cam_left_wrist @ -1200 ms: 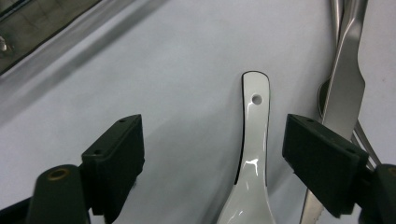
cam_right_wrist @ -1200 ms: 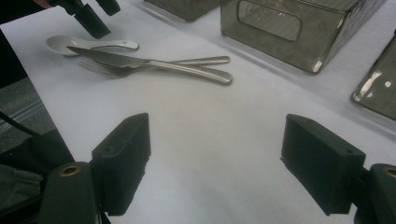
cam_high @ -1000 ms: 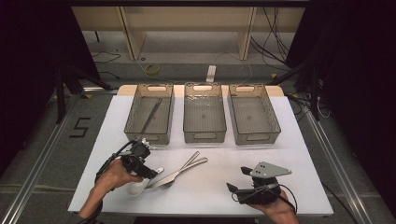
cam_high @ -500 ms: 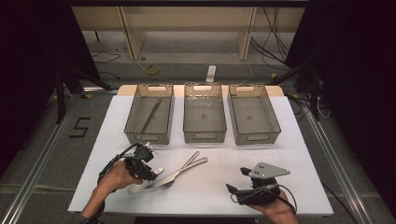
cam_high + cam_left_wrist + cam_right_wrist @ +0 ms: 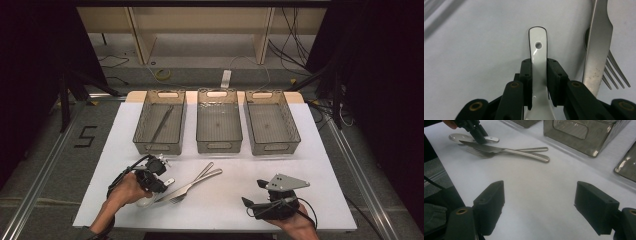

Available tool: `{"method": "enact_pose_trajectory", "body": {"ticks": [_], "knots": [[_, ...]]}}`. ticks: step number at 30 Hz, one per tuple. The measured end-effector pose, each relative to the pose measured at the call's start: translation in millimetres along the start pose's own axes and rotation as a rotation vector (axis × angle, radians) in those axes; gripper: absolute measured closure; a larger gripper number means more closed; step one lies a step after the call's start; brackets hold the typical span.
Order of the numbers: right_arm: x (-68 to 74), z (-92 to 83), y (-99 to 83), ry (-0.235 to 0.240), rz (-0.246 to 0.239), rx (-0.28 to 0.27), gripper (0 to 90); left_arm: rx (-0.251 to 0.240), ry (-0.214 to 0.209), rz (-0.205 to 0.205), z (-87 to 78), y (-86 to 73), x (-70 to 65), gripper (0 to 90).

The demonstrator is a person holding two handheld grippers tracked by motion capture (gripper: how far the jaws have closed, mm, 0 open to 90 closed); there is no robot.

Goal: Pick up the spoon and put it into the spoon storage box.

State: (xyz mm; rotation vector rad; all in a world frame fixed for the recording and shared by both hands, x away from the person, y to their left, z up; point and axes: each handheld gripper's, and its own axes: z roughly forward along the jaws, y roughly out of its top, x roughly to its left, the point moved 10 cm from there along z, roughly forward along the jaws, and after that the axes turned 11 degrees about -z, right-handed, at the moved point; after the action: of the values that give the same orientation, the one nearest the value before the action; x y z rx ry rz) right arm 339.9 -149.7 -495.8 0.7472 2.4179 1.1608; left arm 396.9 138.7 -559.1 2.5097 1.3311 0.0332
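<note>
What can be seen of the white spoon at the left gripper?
The glossy white ceramic-looking spoon lies flat on the white table, bowl toward the person, its flat handle ending in a dark-edged, squared tip with a small round hole. The left gripper, whose jaws have just been closing, clamps the handle from both sides. A steel knife and fork lie just beside it.

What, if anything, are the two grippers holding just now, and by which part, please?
The left gripper, whose jaws have just been closing, clamps the white spoon by its handle. The right gripper is open and holds nothing.
</note>
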Motion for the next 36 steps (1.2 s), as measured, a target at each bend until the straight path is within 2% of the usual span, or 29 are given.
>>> {"method": "enact_pose_trajectory", "body": {"ticks": [7,12,20,24,27,30,36], "knots": [[-1.0,-0.8,0.1,-0.005,0.002,-0.002,25.1,-0.006,-0.014,-0.002,-1.1,0.4,1.3,75.5],[-1.8,-1.8,-0.4,-0.01,-0.002,-0.002,25.2,-0.054,-0.02,-0.024,-8.7,4.6,5.8,75.5],[-1.9,-1.8,-0.2,-0.011,-0.001,-0.002,25.3,-0.08,-0.046,-0.04,-15.6,6.3,12.0,75.7],[-1.9,-2.1,-0.1,-0.01,0.0,-0.003,25.3,-0.137,-0.074,-0.07,-26.1,12.0,12.0,75.7],[-2.1,-2.2,-0.3,-0.013,-0.001,-0.002,25.4,-0.21,-0.113,-0.114,-39.9,21.8,10.0,75.7],[-3.3,-3.0,-0.1,-0.012,0.006,-0.007,25.3,-0.246,-0.11,-0.109,-47.9,28.4,9.3,75.6],[-3.6,-3.4,-0.5,-0.017,0.008,-0.007,25.3,-0.313,-0.157,-0.133,-55.9,44.0,4.0,75.6]]}}
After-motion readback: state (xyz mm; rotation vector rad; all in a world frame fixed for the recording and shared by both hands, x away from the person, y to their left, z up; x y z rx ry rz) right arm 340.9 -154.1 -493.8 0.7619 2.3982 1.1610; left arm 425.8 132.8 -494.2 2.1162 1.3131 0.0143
